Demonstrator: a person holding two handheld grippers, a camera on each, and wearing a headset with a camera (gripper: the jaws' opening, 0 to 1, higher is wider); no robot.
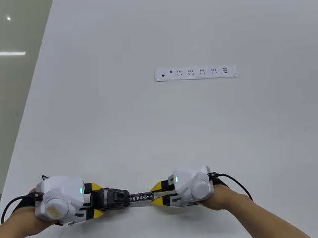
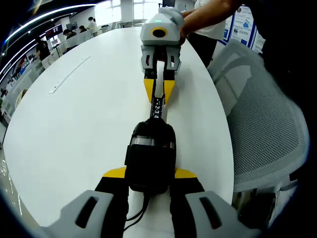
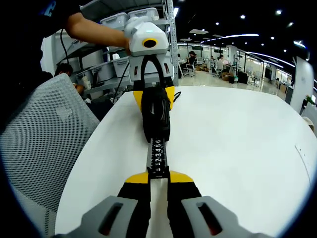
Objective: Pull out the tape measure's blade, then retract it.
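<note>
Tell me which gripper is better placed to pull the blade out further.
Right. The right gripper grips the blade at its end; the left gripper clamps the case, so it should anchor.

Clamped tape measure [image 2: 151, 153], blade [image 2: 156, 108] partly out.
The left gripper [image 2: 150, 174] grips its black case; the right gripper [image 2: 158, 90] pinches the blade end over the white table [image 2: 74, 124].

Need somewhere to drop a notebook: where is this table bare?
Bare: the broad table between the power strip and the near edge, plus beyond the strip. Crowded: that near edge, where the left tool and right tool hold the tape measure and its blade.
</note>
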